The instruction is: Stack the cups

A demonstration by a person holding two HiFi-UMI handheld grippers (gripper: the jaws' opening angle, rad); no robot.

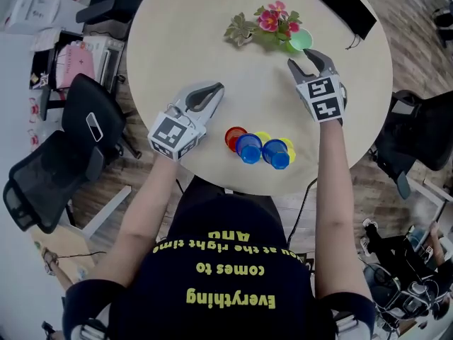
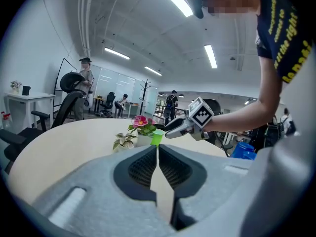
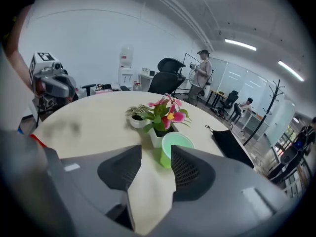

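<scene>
An upright green cup (image 1: pixel 301 40) stands at the far side of the round table (image 1: pixel 184 41), right beside a white pot of pink flowers (image 1: pixel 276 21). My right gripper (image 1: pixel 303 57) is open, its tips just short of that green cup (image 3: pixel 174 149), which sits close to the right jaw and is untouched. Near the front edge lie a red cup (image 1: pixel 234 137), a yellow cup (image 1: pixel 262 137) and two blue cups (image 1: pixel 249 149), one of them (image 1: pixel 276 154) nested in another yellow cup. My left gripper (image 1: pixel 216 88) is shut on nothing, left of that group.
A small leafy plant (image 1: pixel 241 28) sits left of the flowers. A black pouch with a cord (image 1: pixel 347 2) lies at the table's far right. Black office chairs stand at the left (image 1: pixel 49 179) and right (image 1: pixel 410 137) of the table. People stand far back in the office.
</scene>
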